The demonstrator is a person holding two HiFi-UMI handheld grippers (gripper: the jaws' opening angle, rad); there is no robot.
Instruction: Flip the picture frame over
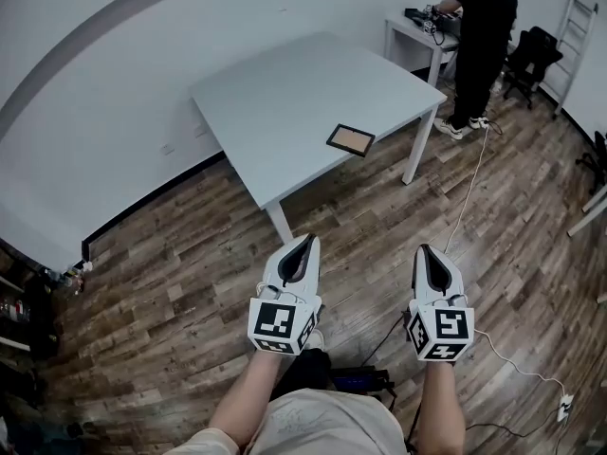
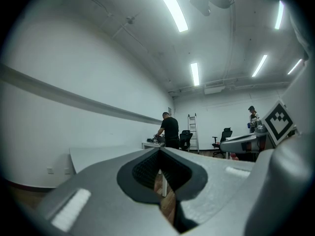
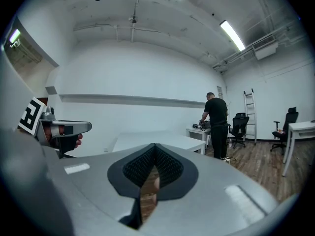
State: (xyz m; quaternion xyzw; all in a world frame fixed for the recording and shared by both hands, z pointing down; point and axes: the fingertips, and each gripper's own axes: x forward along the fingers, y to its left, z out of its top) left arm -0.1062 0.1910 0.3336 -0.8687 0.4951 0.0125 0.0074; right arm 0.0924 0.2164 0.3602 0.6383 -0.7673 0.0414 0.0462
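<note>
A small picture frame (image 1: 351, 140) with a dark border and a brown middle lies flat near the front right edge of the white table (image 1: 285, 102). Both grippers are held well short of the table, over the wooden floor. My left gripper (image 1: 307, 242) has its jaws closed together with nothing between them. My right gripper (image 1: 424, 250) is likewise shut and empty. In the left gripper view the jaws (image 2: 160, 151) meet at their tips; in the right gripper view the jaws (image 3: 154, 146) meet too. The frame itself does not show in either gripper view.
A person in black (image 1: 481, 27) stands at a second white table (image 1: 417, 31) at the back right. An office chair (image 1: 531, 60) and a ladder (image 1: 574, 36) stand beyond. A white cable (image 1: 469, 188) runs across the floor. Shelves (image 1: 19, 320) stand at the left.
</note>
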